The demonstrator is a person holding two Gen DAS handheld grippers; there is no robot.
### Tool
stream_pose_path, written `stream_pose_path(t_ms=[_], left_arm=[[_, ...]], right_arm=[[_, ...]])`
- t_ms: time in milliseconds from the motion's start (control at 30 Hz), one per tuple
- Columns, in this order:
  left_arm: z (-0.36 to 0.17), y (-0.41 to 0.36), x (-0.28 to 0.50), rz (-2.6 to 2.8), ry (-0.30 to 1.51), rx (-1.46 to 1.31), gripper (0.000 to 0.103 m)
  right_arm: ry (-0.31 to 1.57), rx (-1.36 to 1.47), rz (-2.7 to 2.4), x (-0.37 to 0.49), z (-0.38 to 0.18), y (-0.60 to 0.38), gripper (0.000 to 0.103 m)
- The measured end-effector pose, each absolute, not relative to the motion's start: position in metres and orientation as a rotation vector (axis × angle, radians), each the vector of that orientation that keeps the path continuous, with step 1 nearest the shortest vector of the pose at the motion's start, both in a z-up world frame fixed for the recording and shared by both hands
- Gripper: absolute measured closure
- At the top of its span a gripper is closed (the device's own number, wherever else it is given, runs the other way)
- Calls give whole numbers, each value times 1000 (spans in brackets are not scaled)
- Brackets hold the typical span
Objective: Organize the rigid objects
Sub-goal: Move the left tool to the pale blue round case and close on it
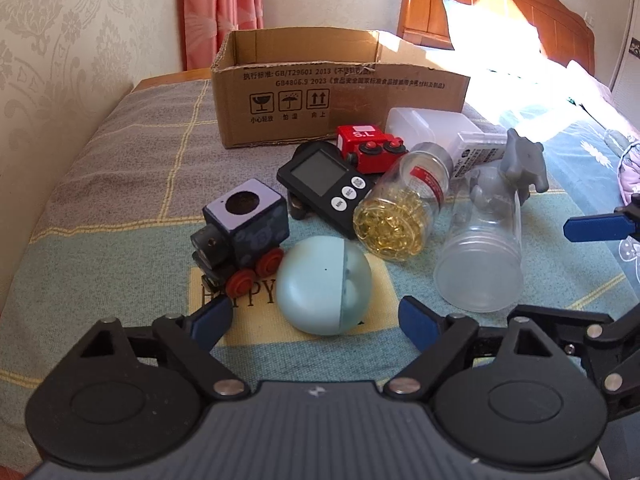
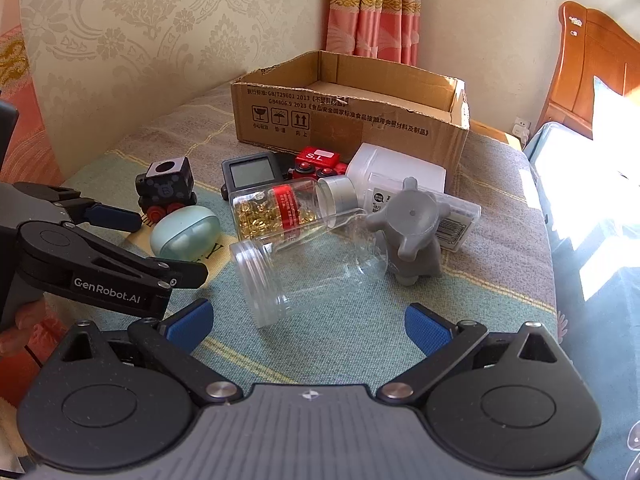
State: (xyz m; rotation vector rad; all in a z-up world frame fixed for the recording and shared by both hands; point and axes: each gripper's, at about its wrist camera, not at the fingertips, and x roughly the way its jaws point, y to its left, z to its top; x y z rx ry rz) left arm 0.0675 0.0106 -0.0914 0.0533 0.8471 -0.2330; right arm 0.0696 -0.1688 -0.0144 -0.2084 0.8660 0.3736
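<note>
An open cardboard box [image 1: 340, 92] [image 2: 352, 108] stands at the back of the bed. In front of it lie a dark toy train [image 1: 240, 236] [image 2: 164, 190], a pale green egg-shaped case [image 1: 324, 286] [image 2: 186, 232], a black timer [image 1: 324, 186] [image 2: 250, 174], a red toy [image 1: 370, 148] [image 2: 318, 162], a bottle of yellow capsules [image 1: 400, 210] [image 2: 280, 210], a clear empty jar [image 1: 482, 256] [image 2: 304, 276], a grey figure [image 1: 520, 160] [image 2: 412, 232] and a white container [image 1: 428, 126] [image 2: 396, 170]. My left gripper [image 1: 316, 322] [image 2: 136, 240] is open just before the egg case. My right gripper [image 2: 308, 326] is open just before the clear jar.
The bed cover is checked grey, teal and yellow [image 1: 120, 184]. A wall [image 2: 120, 40] runs along the left and a pink curtain [image 2: 372, 8] hangs behind the box. A wooden headboard [image 1: 500, 12] stands at the right. One blue finger of the right gripper [image 1: 596, 228] shows at the right edge.
</note>
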Motion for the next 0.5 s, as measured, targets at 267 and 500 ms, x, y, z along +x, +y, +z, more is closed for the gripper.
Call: stream_pose_path(t_ms=[267,500], left_arm=[[-94,1,75,-248,805,84,25],[-91,7,78,-241,797,69,51]], right_arm=[[884,-186,359,69,-21,-183,0],[881,-180,373,72,-22,-183,0]])
